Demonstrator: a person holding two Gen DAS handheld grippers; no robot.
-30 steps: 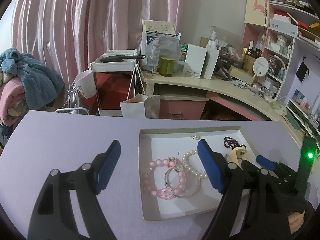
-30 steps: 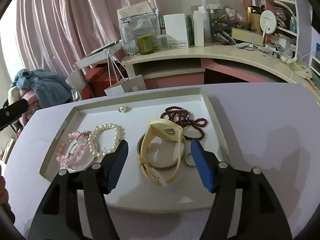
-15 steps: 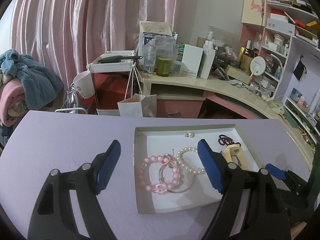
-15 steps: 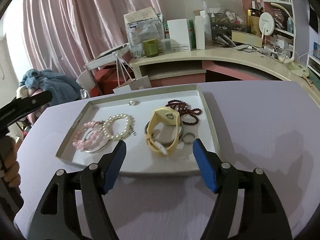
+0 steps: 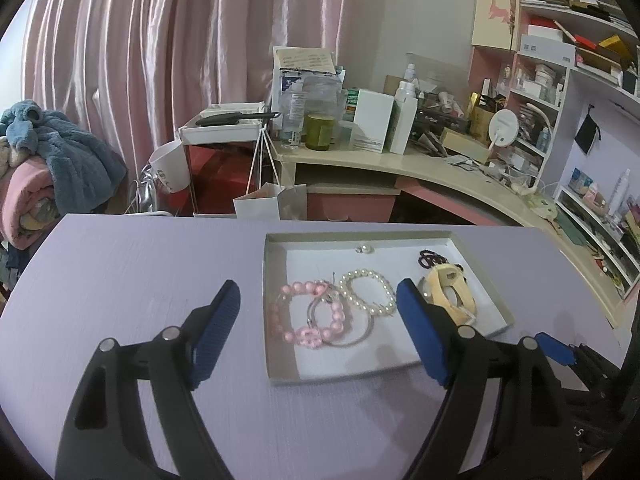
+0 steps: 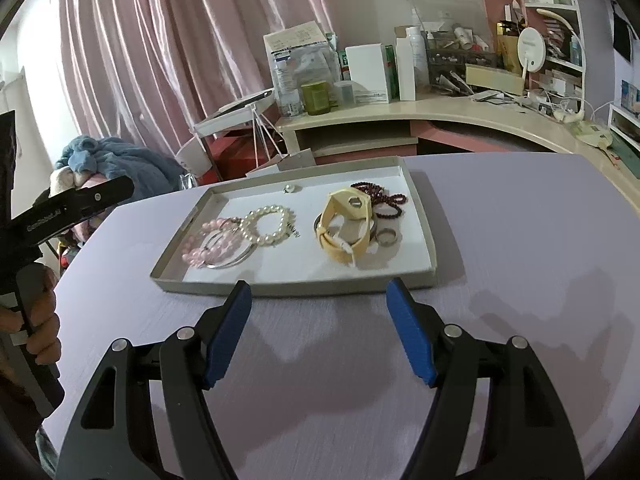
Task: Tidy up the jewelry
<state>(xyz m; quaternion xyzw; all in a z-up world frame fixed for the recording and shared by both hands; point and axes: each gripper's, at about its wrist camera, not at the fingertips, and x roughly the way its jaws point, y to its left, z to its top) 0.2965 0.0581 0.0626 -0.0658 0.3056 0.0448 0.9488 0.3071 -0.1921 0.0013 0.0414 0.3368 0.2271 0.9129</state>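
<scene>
Jewelry tray (image 6: 424,216) holds bracelets; left tongs (image 5: 318,308) spread empty; right tongs (image 6: 318,306) likewise.

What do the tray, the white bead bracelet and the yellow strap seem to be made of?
Tray: likely cardboard, matte grey-beige walls with a white floor.
White bead bracelet: pearl-like beads with a soft sheen; real or imitation cannot be told.
Yellow strap: probably silicone or rubber, smooth, matte, holding a bent loop.
</scene>
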